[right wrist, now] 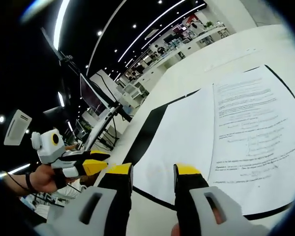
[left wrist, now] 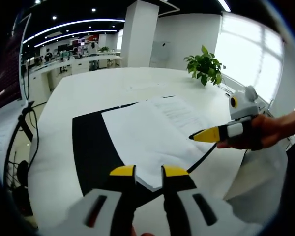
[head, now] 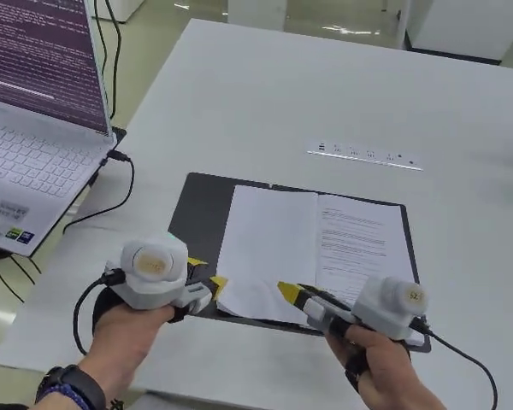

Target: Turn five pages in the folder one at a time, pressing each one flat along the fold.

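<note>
at the near edge of the folder (head: 201, 213), the left tool (left wrist: 148, 172) and right tool (right wrist: 153, 169) have jaws parted, gripping nothing; open desk (head: 265, 94) lies beyond its far edge.

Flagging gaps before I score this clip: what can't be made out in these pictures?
Print on the right page: too small and blurred, all views.
Near edge of the folder: behind the left gripper and right gripper, head view.
Most of the laptop: cut off by the picture's left edge, head view.

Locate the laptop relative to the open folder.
In the head view, the laptop sits at the far left, beyond and left of the black folder.
</note>
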Demonstrator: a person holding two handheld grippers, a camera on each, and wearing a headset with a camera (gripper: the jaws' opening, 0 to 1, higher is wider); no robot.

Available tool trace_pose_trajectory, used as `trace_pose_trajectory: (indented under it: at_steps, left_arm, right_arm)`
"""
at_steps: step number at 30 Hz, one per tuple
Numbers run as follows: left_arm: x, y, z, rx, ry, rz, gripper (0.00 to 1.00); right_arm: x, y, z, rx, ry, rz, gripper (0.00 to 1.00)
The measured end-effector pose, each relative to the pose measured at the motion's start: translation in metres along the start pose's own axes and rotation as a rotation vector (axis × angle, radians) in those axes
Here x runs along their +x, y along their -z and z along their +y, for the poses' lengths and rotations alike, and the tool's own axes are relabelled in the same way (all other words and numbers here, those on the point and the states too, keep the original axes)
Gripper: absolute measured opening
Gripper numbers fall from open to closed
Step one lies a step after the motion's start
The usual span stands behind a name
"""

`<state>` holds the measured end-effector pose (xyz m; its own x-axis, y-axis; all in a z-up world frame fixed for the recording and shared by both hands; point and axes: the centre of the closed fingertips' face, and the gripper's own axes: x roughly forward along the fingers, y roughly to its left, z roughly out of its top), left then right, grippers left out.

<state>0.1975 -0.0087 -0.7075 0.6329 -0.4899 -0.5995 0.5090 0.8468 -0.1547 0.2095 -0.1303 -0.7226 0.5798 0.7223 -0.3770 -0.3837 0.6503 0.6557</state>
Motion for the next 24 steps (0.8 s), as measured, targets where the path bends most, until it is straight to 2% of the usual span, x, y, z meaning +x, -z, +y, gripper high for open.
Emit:
trace_pose_trajectory:
  at_steps: [5, 12, 14, 20, 24]
  left_arm:
    - [0.016, 0.011, -0.009, 0.011, 0.047, 0.034, 0.14]
    - [0.038, 0.022, -0.009, 0.018, 0.062, 0.074, 0.05]
    - [0.042, 0.024, -0.010, 0.010, 0.070, 0.080, 0.05]
    - [0.053, 0.033, -0.005, -0.029, 0.064, 0.098, 0.00]
    - [0.057, 0.045, -0.002, -0.038, 0.056, 0.125, 0.00]
  right_arm:
    - [-0.007, -0.006, -0.008, 0.003, 0.015, -0.021, 0.33]
    - [-0.015, -0.007, -0.018, 0.016, 0.043, -0.023, 0.35]
    - [-0.016, -0.007, -0.021, 0.023, 0.051, -0.024, 0.35]
    - [-0.018, -0.008, -0.025, 0.023, 0.058, -0.028, 0.35]
    - [-0.018, -0.009, -0.028, -0.004, 0.066, -0.024, 0.40]
